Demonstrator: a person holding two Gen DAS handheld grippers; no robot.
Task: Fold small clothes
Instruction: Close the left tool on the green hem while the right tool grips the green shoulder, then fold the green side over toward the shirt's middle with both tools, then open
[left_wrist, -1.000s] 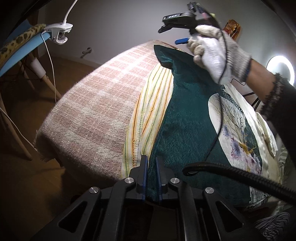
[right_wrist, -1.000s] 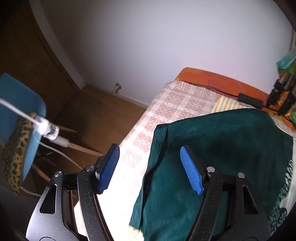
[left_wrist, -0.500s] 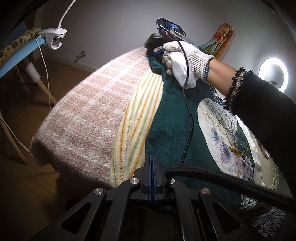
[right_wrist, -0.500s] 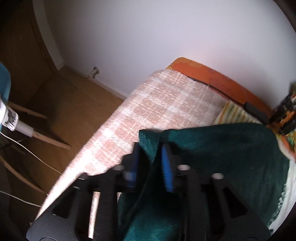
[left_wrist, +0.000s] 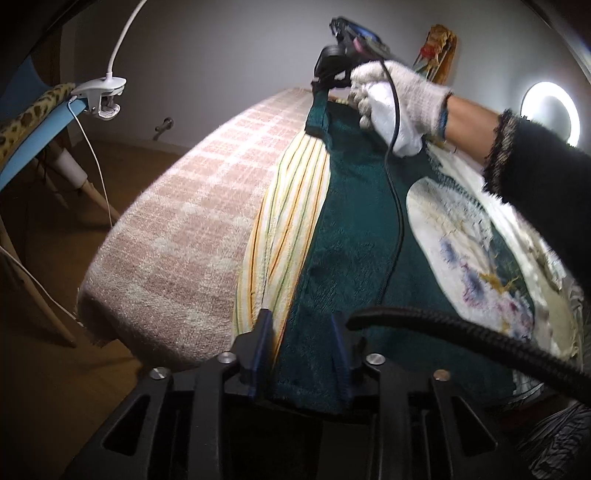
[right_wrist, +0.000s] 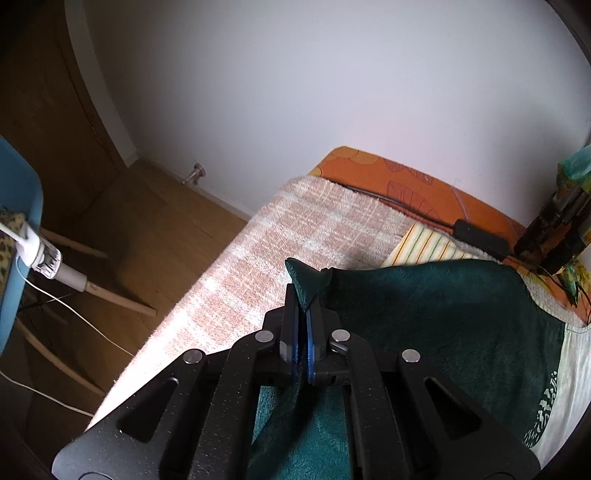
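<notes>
A dark green cloth (left_wrist: 362, 236) with a round white print lies on the bed, over a striped yellow towel (left_wrist: 288, 221). My right gripper (right_wrist: 302, 314) is shut on the cloth's far left corner (right_wrist: 306, 277) and lifts it slightly; it shows in the left wrist view (left_wrist: 325, 79), held by a gloved hand. My left gripper (left_wrist: 301, 332) is open, its fingers (left_wrist: 264, 339) astride the cloth's near left edge, which lies between them.
A pink checked blanket (left_wrist: 184, 229) covers the bed, with an orange sheet (right_wrist: 406, 177) at its head. A blue chair (left_wrist: 33, 129) with a clip lamp (left_wrist: 103, 96) stands left. A ring light (left_wrist: 550, 107) glows right. A black cable (left_wrist: 461, 332) crosses the cloth.
My right gripper came down and shut on the cloth's far corner, then raised it. My left gripper closed half a second ago and has opened again over the near edge.
</notes>
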